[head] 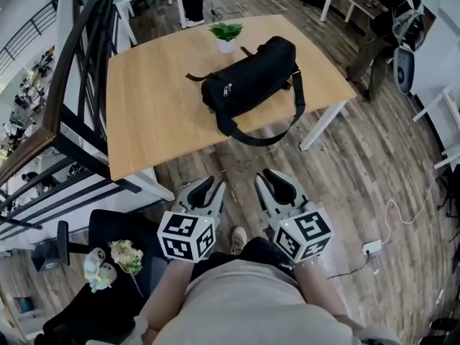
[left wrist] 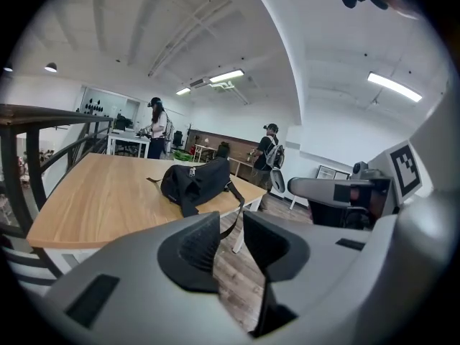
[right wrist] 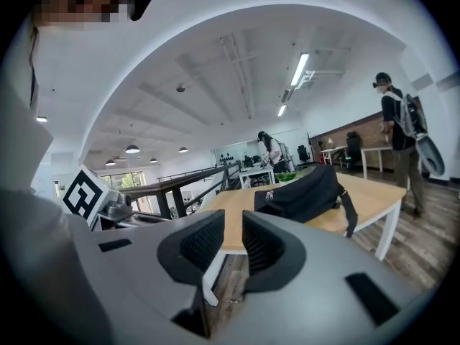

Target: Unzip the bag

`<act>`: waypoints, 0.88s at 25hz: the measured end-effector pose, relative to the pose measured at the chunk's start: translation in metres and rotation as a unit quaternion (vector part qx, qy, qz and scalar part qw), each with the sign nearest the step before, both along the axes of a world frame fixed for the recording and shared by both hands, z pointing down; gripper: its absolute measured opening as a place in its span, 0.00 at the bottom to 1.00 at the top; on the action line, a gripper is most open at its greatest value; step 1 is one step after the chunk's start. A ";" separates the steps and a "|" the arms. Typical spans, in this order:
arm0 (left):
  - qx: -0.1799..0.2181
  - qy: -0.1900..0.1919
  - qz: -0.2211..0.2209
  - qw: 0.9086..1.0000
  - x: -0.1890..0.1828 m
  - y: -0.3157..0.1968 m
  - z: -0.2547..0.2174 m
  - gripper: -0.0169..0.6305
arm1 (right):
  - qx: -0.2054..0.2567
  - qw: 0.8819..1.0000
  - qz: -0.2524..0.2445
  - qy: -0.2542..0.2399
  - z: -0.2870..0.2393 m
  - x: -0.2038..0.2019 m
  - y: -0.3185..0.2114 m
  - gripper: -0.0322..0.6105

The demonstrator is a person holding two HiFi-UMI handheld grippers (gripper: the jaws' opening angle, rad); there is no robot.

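Before the bag (head: 249,85), both hand-held grippers (head: 210,187) (head: 277,178) stand part-open, empty.

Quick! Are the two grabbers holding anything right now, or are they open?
Left gripper: jaws a little apart, holding nothing.
Right gripper: jaws a little apart, holding nothing.

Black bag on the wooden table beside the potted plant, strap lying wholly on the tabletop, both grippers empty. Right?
No: the strap loops over the table's near edge, as the head view shows. The black bag, potted plant and empty left gripper and right gripper are as you say.
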State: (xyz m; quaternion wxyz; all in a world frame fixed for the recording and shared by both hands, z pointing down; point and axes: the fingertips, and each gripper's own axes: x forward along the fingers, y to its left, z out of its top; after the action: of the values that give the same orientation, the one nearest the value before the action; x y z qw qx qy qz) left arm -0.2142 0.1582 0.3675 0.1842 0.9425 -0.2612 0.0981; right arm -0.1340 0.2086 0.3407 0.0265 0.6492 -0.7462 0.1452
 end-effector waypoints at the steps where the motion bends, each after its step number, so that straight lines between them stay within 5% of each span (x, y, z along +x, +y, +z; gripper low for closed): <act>1: 0.000 0.000 -0.001 1.000 0.009 -0.005 0.001 0.19 | 0.001 1.000 -0.004 0.001 0.001 0.008 -0.006 0.15; 22: -0.019 -0.019 -0.016 1.000 0.081 -0.083 0.016 0.19 | -0.022 1.000 -0.010 0.006 0.023 0.083 -0.071 0.15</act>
State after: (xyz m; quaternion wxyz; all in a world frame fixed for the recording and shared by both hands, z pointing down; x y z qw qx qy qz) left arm -0.1336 0.0752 0.3831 0.1989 0.9324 -0.2775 0.1184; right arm -0.0508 0.1375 0.3634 0.0473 0.6417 -0.7491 0.1576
